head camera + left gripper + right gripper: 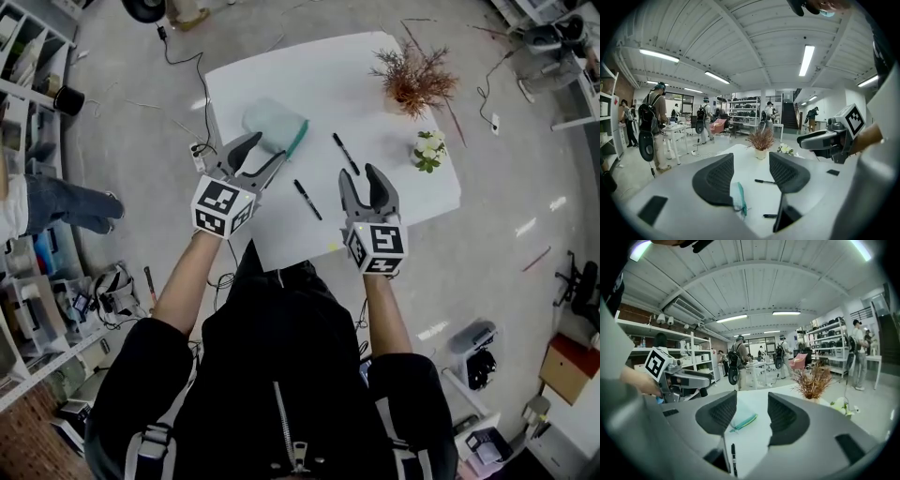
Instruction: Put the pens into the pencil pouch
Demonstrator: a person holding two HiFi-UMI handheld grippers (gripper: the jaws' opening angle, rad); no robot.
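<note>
A pale translucent pencil pouch (275,126) with a teal zipper edge lies on the white table (281,75), toward the back left. Two black pens lie on the table: one (307,199) near the middle, the other (345,153) farther back and to the right. My left gripper (262,154) hovers open just in front of the pouch (738,198), which shows between its jaws. My right gripper (376,179) is open and empty, right of the nearer pen (733,459). The pouch (743,420) is also in the right gripper view.
A pot of dried reddish plants (413,80) and a small white flower bunch (428,150) stand at the table's right side. Cables, shelves (28,56) and boxes lie on the floor around. People stand at benches in the background.
</note>
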